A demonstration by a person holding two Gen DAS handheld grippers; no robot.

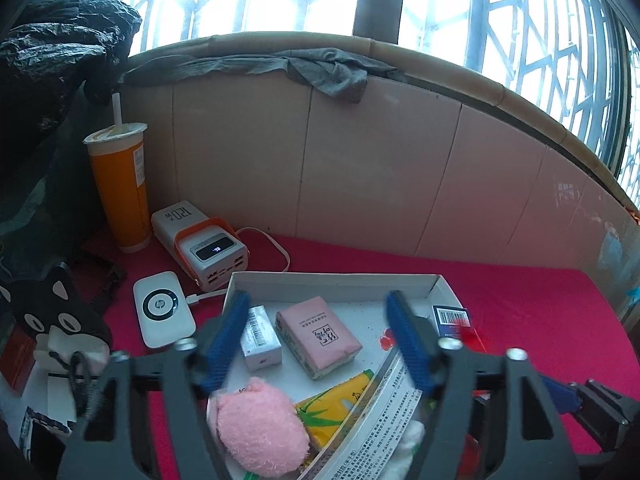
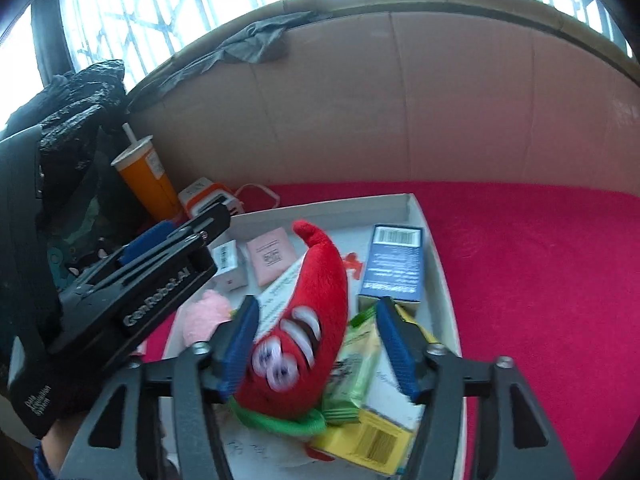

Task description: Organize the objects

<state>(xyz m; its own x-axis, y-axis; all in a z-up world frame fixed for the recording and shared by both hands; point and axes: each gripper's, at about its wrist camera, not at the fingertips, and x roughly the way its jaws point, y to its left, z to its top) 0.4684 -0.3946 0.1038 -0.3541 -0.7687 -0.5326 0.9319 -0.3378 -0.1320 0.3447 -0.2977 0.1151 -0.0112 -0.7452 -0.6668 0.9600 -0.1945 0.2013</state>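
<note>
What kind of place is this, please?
Probably a home bedroom: a padded headboard under a barred window, a red cover, and a power bank beside a drink cup.

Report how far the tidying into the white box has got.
Done: the white box already holds a pink tissue pack, a pink plush, a blue carton and a red chilli plush. In hand: nothing; both the left hand-held gripper and right hand-held gripper stand open. Left: the white hp device lies outside on the red cloth.
</note>
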